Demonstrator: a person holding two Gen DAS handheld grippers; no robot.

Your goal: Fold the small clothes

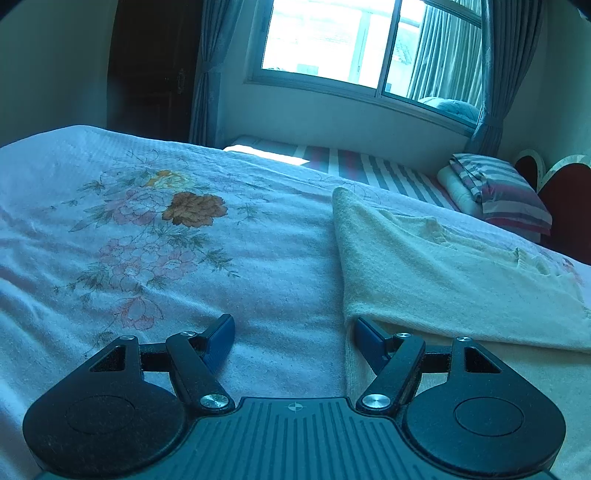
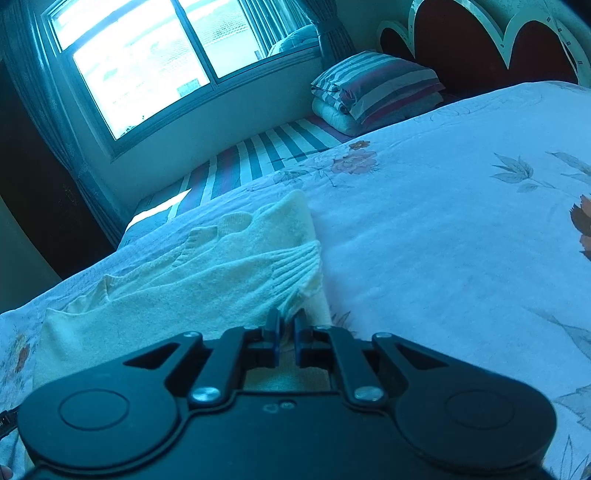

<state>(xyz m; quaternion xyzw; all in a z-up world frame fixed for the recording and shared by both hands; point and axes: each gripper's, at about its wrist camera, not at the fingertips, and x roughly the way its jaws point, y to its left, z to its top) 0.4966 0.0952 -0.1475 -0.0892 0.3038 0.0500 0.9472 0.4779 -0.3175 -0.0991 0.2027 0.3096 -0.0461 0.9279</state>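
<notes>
On a floral bedspread (image 1: 155,236), a cream knit sweater (image 1: 436,280) lies partly folded, its long axis running away from the cameras toward the window (image 1: 332,40). Right of centre in the left wrist view, a folded edge of it drapes just over the right-hand blue pad of the left gripper (image 1: 294,341), whose fingers stand wide apart and hold nothing; the garment lies to the right of that gap. At lower centre of the right wrist view, the right gripper (image 2: 286,328) has its fingers nearly together, pinching the ribbed cuff (image 2: 295,269) of a sleeve laid across the body (the only part of the sweater in any grasp). By that evidence the right hand is the nearer and better placed for the next fold, likely carrying the sleeve across the body toward the frame's left. The knit looks soft and fuzzy, with raised ribbing at the cuff and a limp, easily creased drape. Beyond it sit a striped sheet (image 2: 258,155), a striped pillow (image 2: 380,85) and a scalloped headboard (image 2: 480,33).
</notes>
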